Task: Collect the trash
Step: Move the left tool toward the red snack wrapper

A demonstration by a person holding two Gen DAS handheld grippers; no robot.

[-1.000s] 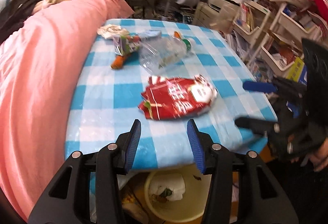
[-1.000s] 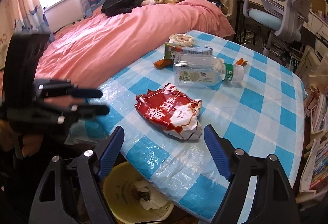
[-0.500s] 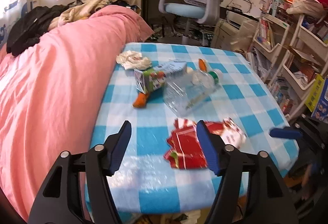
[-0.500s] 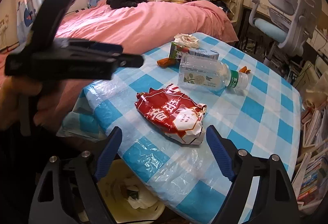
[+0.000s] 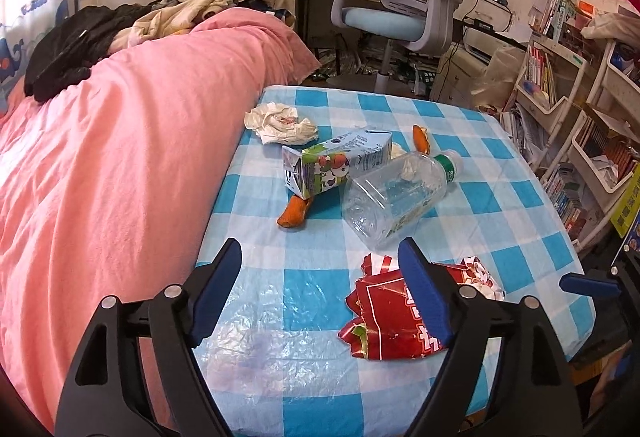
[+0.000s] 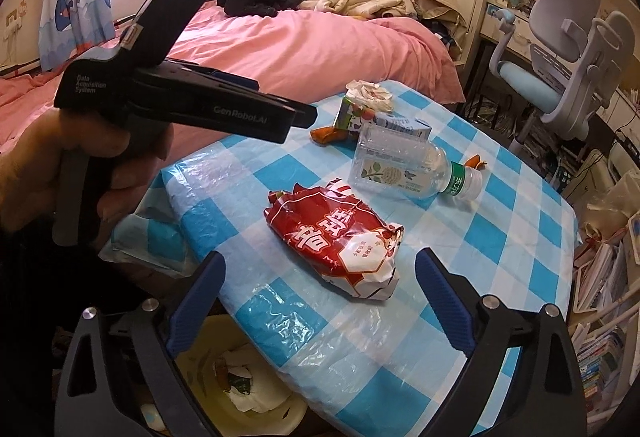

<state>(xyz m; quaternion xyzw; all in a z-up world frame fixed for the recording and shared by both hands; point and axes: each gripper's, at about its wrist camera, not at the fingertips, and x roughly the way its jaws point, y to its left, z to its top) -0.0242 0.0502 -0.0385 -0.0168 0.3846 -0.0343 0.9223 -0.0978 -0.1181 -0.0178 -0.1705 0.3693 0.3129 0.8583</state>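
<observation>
A red snack bag lies near the front edge of the blue checked table. Behind it lie a clear plastic bottle, a milk carton, crumpled tissue and orange peel. My left gripper is open and empty, over the table's front left, with the bag beside its right finger. My right gripper is open and empty, just before the bag. The left gripper also shows in the right wrist view.
A yellow bin holding trash stands on the floor below the table's front edge. A pink bed borders the table's left side. An office chair stands behind it, and shelves of books on the right.
My left gripper rose from the bin level and moved forward over the table's front, and its jaws widened. My right gripper stayed nearly in place. The trash has not moved.
</observation>
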